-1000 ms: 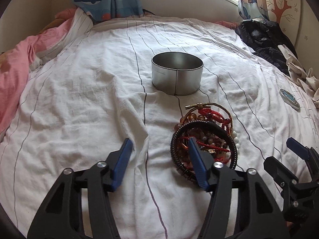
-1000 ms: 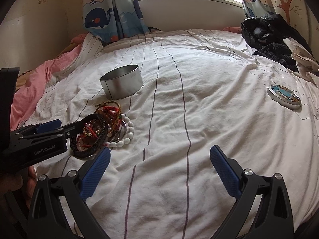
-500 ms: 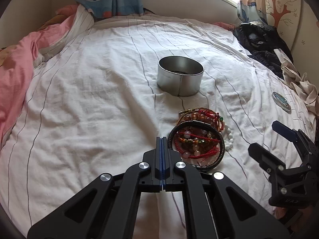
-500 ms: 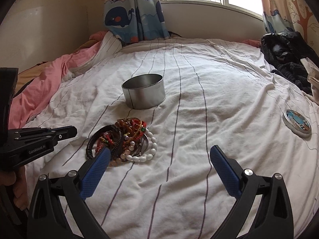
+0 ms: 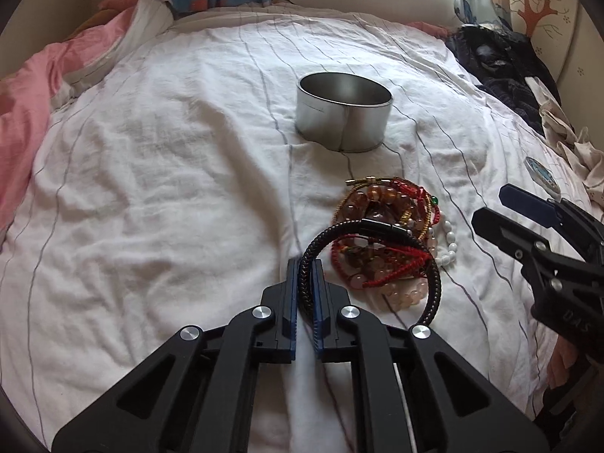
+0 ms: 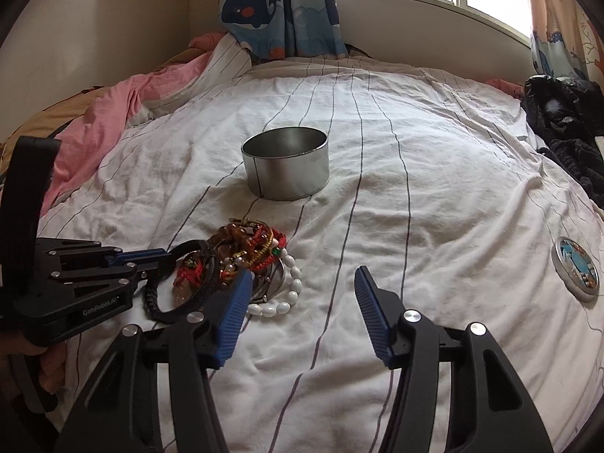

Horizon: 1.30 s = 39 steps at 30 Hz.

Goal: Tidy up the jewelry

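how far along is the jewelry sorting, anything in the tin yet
Done: nothing. What shows of the inside of the tin is bare, and its lid lies off to the side. In hand: the left gripper is shut on the black braided bracelet, which is still at the pile. Left: the bead bracelets, red cords and white beads. The right gripper is closing, with nothing between its jaws.

White sheet (image 5: 170, 196) with thin dark stripes; silver tin (image 5: 343, 113); black braided bracelet (image 5: 377, 226); pink blanket (image 5: 26, 113).
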Each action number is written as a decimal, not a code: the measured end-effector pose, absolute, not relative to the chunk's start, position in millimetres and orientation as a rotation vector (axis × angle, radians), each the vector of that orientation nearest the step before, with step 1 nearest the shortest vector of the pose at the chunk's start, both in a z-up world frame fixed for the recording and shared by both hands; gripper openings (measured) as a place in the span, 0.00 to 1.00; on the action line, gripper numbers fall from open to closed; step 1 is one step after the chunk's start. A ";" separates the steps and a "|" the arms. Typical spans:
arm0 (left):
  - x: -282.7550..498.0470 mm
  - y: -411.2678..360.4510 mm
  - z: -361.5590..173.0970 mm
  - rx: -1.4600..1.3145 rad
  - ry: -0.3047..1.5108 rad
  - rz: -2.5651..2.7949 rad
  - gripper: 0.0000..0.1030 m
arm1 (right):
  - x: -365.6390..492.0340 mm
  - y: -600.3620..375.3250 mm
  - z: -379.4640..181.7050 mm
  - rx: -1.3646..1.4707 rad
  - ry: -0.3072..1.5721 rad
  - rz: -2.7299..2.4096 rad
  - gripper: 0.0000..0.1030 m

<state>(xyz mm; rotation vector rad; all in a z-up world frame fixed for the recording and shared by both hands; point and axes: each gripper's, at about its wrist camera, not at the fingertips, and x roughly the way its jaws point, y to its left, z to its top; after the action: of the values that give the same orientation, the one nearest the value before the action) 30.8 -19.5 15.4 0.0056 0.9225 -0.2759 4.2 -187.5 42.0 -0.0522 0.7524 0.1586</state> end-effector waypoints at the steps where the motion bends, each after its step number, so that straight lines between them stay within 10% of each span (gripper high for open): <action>1: 27.1 -13.1 18.2 0.000 0.907 -0.239 0.06 | 9.3 -184.0 44.2 -0.064 0.748 0.172 0.54; 9: 25.2 6.8 11.8 -0.029 0.891 -0.126 0.07 | 63.7 -161.9 23.6 -0.105 0.845 0.284 0.45; 16: 27.4 8.1 8.4 -0.040 0.894 -0.125 0.08 | 56.8 -158.8 23.8 -0.099 0.852 0.330 0.04; 39: 28.1 6.4 7.9 -0.031 0.887 -0.115 0.12 | -18.7 -183.1 19.4 -0.082 0.868 0.274 0.04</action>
<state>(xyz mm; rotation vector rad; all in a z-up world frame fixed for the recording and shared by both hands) 28.1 6.4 7.9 -0.0314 0.8875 -0.1151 -18.7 -183.1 19.4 -0.0824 0.8682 0.2739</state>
